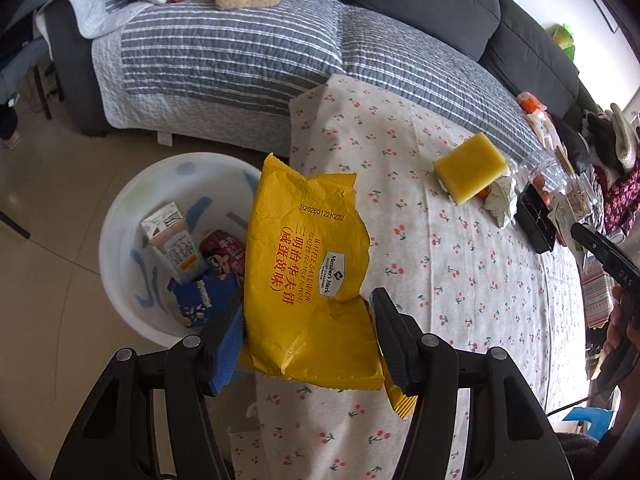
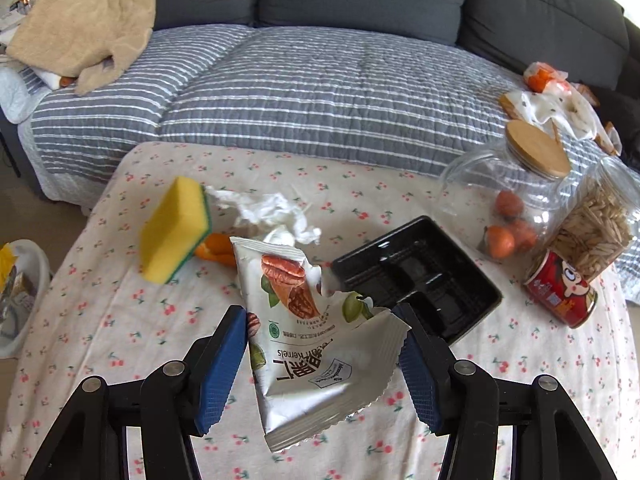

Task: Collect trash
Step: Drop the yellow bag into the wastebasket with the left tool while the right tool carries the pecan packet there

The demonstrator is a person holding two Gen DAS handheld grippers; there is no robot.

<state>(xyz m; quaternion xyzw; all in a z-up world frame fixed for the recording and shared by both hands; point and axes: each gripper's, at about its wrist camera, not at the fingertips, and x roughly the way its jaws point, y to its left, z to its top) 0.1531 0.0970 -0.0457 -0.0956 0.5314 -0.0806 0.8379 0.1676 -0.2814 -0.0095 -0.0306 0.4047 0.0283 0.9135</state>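
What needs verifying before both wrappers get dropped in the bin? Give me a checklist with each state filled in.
1. Left gripper clamped on yellow wafer wrapper: ok.
2. Right gripper clamped on white pecan wrapper: ok.
3. White bin has room left: ok, only a few packets inside.
4. Yellow wafer wrapper fully over the bin: not ok, it hangs at the bin's edge, partly over the tablecloth.
5. White pecan wrapper over the bin: not ok, it hangs above the table.
6. Wrappers empty: cannot tell.
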